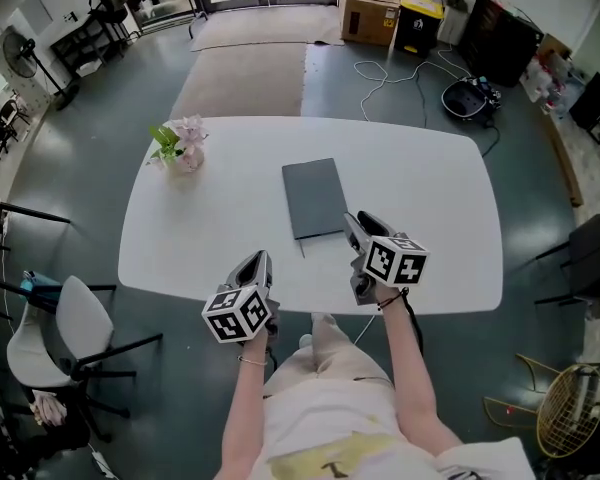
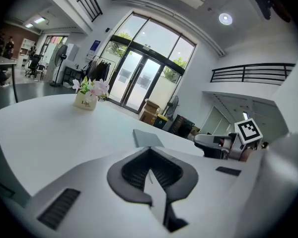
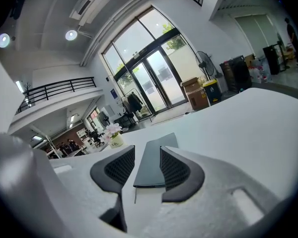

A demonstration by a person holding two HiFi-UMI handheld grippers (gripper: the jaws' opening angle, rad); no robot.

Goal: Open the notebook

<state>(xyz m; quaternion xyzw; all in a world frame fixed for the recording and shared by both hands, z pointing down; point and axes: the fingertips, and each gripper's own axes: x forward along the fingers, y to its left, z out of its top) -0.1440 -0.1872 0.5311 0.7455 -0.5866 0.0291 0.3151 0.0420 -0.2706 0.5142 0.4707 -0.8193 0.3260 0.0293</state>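
Observation:
A closed dark grey notebook [image 1: 315,198] lies flat at the middle of the white table [image 1: 440,198], a thin ribbon trailing from its near edge. My right gripper [image 1: 358,224] hovers at the notebook's near right corner, open and holding nothing. In the right gripper view the notebook [image 3: 161,142] shows in the gap between the jaws of the right gripper [image 3: 147,158]. My left gripper [image 1: 253,266] is over the table's near edge, left of the notebook, with its jaws shut on nothing. In the left gripper view, the notebook [image 2: 146,138] lies beyond the left gripper [image 2: 149,149].
A small pot of pink flowers [image 1: 185,148] stands at the table's far left. A white chair [image 1: 70,328] is on the left of the table and a black chair [image 1: 580,258] on the right. Cables and boxes lie on the floor beyond.

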